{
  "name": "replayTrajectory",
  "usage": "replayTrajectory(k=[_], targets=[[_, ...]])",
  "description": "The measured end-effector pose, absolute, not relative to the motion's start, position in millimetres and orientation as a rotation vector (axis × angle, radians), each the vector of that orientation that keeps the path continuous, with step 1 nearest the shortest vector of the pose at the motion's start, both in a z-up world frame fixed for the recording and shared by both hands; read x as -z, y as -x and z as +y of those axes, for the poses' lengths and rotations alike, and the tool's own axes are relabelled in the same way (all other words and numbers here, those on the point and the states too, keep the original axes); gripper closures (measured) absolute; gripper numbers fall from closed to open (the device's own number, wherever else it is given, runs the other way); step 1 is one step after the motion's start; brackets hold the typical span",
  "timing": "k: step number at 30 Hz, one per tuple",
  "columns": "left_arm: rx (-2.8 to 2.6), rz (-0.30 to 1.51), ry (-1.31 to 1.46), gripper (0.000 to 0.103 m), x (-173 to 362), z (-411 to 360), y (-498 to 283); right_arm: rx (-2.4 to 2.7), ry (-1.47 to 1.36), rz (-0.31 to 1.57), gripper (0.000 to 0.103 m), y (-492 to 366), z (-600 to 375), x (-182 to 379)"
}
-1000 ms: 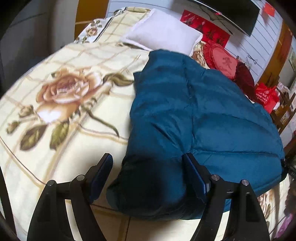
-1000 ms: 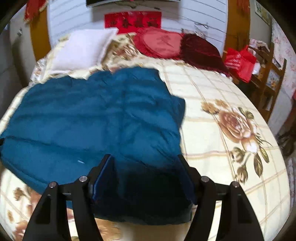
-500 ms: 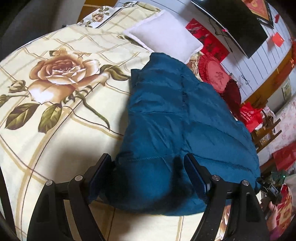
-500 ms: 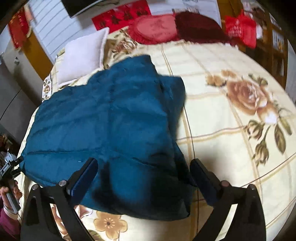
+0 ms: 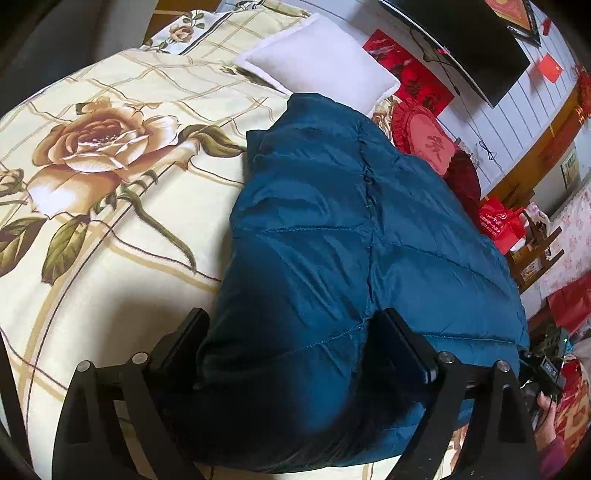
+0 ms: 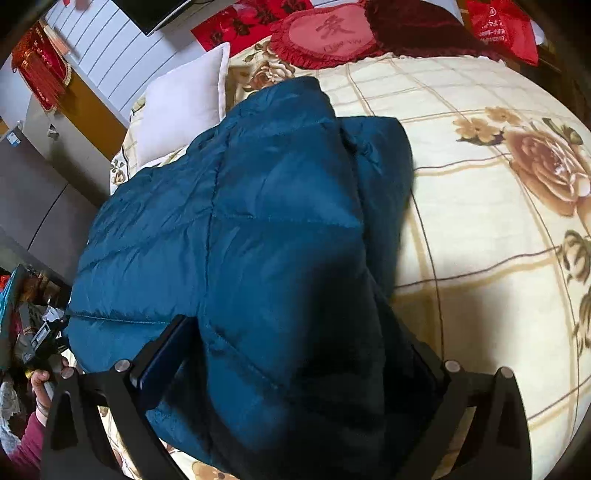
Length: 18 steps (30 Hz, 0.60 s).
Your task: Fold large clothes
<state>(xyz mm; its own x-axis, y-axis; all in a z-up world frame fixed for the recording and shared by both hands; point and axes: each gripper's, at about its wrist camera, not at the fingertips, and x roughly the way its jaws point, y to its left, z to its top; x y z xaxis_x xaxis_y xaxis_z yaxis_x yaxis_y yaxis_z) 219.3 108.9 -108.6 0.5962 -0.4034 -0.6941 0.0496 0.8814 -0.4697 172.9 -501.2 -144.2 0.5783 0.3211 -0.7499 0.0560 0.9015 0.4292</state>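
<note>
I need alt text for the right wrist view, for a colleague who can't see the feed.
A puffy teal quilted jacket lies partly folded on a cream rose-print bedspread, its near edge between the wide-open black fingers of the right gripper. A white pillow and red heart-shaped cushion lie beyond.

Bed and room, apart from the work.
You see a cream bedspread (image 5: 129, 229) with rose print; at its head a white pillow (image 5: 325, 62), a red cushion (image 6: 325, 35) and a dark red cushion (image 6: 417, 31) side by side. Red bag (image 6: 498, 26) beyond the bed. Dark screen (image 5: 465, 48) on the slatted wall.
</note>
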Motion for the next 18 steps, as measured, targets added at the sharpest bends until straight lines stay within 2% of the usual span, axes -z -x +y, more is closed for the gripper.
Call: replayTrajectory(k=[7,12,18], targets=[[0.268,0.885,0.435,0.010,110,107,-219,-0.159,-0.437,0.938,0.001,-169,-495,142],[0.270,0.890,0.438,0.012,110,107,-219,-0.162,-0.420,0.921,0.017,-165,-490,137],[0.274,0.896,0.451,0.022,110,107,-219,-0.152,-0.420,0.908,0.027,-159,-490,132]])
